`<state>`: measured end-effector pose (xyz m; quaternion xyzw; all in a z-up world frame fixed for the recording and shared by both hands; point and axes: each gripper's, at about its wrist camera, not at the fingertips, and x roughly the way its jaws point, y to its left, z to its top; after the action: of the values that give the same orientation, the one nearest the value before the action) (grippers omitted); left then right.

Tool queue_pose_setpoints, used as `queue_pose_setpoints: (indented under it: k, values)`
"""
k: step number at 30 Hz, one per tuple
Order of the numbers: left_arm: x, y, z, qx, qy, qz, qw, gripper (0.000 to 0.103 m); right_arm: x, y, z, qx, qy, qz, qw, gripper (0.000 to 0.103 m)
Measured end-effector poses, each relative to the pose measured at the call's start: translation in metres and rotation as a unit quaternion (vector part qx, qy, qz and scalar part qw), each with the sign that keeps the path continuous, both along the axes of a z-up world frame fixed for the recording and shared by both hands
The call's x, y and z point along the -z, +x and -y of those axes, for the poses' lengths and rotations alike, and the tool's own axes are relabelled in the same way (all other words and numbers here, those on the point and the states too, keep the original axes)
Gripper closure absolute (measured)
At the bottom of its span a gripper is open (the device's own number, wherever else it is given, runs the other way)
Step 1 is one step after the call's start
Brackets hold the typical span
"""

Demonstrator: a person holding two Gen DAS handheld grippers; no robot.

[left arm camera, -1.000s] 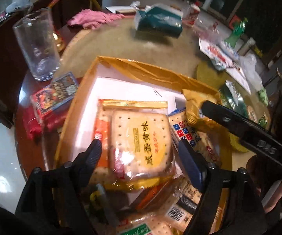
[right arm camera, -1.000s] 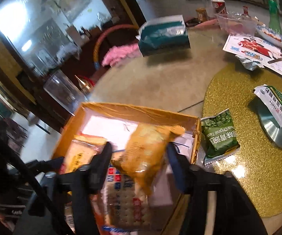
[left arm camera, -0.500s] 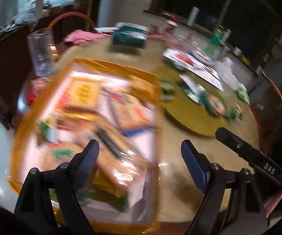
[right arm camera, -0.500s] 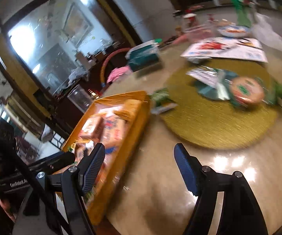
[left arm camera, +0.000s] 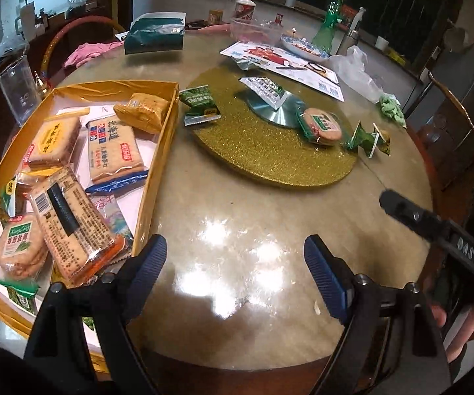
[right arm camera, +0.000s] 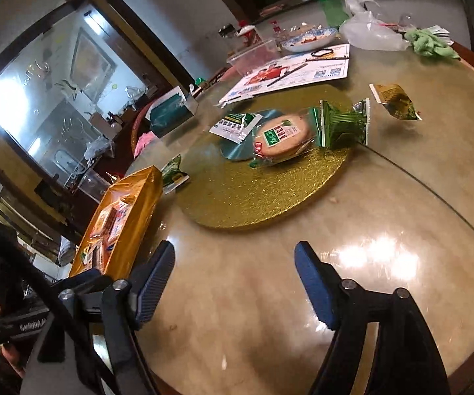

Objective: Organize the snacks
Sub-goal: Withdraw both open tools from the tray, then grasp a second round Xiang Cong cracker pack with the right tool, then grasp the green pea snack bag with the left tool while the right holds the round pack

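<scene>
A gold-sided box [left arm camera: 158, 151] at the table's left holds several cracker packets, among them a yellow pack [left arm camera: 143, 112] at its far corner. On the gold glitter mat [left arm camera: 269, 151] lie a green packet [left arm camera: 200, 103], a white-green packet [left arm camera: 264, 90] and a round cracker pack [left arm camera: 322, 126]. A small green sachet [left arm camera: 378, 140] lies just past the mat. My left gripper [left arm camera: 235, 263] hangs open over bare tabletop right of the box. My right gripper [right arm camera: 233, 270] is empty above the table's front, its jaws still opening; the round cracker pack [right arm camera: 283, 138] lies ahead of it.
A teal tissue box [left arm camera: 154, 34], a drinking glass [left arm camera: 14, 90], a flyer [left arm camera: 279, 61], a plastic tub [left arm camera: 255, 29], a white plastic bag [left arm camera: 355, 69] and a green cloth [left arm camera: 391, 108] stand around the far table. A chair back [left arm camera: 450, 102] rises at the right edge.
Both grippers have swung right, away from over the box to over bare tabletop. The yellow pack that was between the right gripper's fingers now lies in the box.
</scene>
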<state>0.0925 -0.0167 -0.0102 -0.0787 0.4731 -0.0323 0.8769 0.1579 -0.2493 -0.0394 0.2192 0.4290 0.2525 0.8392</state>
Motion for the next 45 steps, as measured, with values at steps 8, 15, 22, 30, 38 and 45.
queue_pose_setpoints:
  k: [8, 15, 22, 30, 38, 45]
  values:
    - [0.014, -0.011, -0.017, -0.021, -0.010, -0.018, 0.9996, 0.017, -0.005, 0.074, -0.021, 0.006, -0.068, 0.000, 0.998, 0.024]
    - [0.012, -0.018, -0.027, -0.013, -0.039, -0.006, 0.9992, 0.017, 0.009, 0.149, -0.042, 0.012, -0.154, -0.014, 0.988, 0.024]
    - [0.020, -0.020, -0.025, 0.001, -0.040, -0.009, 0.9992, 0.017, 0.021, 0.170, -0.054, 0.030, -0.184, -0.023, 0.982, 0.020]
    - [0.020, -0.027, -0.019, -0.001, -0.028, -0.007, 0.9996, 0.017, 0.024, 0.172, -0.066, 0.028, -0.257, -0.012, 0.966, 0.019]
    - [0.023, -0.031, -0.015, -0.004, -0.013, -0.007, 0.9999, 0.017, 0.027, 0.155, -0.057, 0.006, -0.213, -0.026, 0.977, 0.018]
    - [0.024, -0.027, -0.012, -0.005, -0.004, -0.007, 1.0000, 0.017, 0.024, 0.086, -0.062, -0.034, -0.206, -0.020, 0.978, 0.029]
